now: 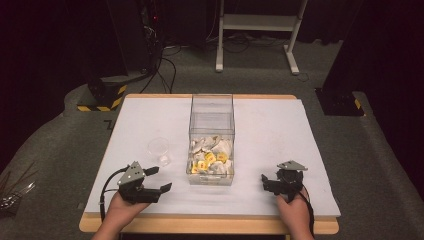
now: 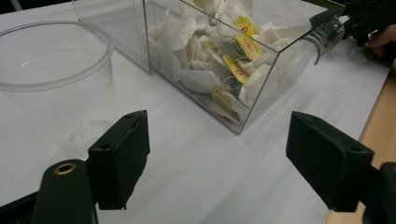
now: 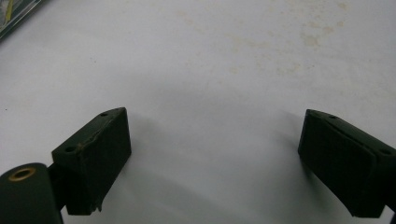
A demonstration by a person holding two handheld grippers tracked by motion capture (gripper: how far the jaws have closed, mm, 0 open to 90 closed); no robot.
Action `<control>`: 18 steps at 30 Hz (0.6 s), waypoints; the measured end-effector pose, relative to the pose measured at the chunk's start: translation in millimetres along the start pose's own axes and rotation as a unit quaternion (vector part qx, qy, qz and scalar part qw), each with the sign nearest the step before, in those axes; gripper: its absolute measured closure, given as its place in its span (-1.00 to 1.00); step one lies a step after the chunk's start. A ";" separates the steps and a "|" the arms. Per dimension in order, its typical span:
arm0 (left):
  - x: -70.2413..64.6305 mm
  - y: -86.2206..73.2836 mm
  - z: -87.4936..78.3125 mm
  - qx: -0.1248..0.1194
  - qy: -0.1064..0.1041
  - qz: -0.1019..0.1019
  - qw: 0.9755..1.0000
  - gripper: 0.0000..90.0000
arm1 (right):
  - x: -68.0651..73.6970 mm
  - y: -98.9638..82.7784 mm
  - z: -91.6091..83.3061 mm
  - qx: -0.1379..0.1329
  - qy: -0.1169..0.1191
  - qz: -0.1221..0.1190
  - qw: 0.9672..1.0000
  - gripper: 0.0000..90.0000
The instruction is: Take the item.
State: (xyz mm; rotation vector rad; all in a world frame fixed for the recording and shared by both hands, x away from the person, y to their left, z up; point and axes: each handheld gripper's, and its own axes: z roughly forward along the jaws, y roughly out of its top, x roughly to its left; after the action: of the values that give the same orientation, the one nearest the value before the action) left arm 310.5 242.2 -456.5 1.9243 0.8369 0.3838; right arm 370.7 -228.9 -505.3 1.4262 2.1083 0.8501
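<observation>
**Tea bags in clear box, with empty cup — both grippers at rest, unloaded**

Item 1: tea bags (image 1: 212, 156), a loose heap of white paper sachets with yellow tags, lying in the near end of a clear box (image 1: 211, 111) at mid-table. Judged very light, soft and crushable; the paper could tear, and strings may tangle so that several lift together. Best taken by a single sachet's body or tag from the top of the heap, through the open top.

Item 2: clear plastic cup (image 1: 159, 151), upright and empty, just left of the box. Judged light, thin-walled and easy to tip.

Left gripper (image 1: 159, 179): near the front edge of the table (image 1: 280, 130), jaws spread wide, nothing between them. In the left gripper view the box's near corner lies ahead between the jaws, apart from them; the cup (image 2: 51, 56) stands ahead to the left.

Right gripper (image 1: 267, 181): right of the box, well apart from it, jaws wide over bare table.
</observation>
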 end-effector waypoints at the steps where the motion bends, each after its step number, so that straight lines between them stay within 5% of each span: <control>1: -0.2 1.1 0.3 -0.002 0.001 0.001 1.000 -0.51 | 0.0 0.0 0.0 0.000 0.000 0.000 1.000 -0.79; 18: -7.1 25.7 3.5 -0.008 -0.012 0.015 1.000 -0.47 | 0.0 0.0 -0.1 0.000 0.000 0.000 1.000 -0.79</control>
State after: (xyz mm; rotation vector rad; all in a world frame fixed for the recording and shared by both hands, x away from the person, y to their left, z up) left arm 317.5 227.4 -435.2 1.9249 0.7870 0.3841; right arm 370.6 -228.9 -505.3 1.4257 2.1089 0.8509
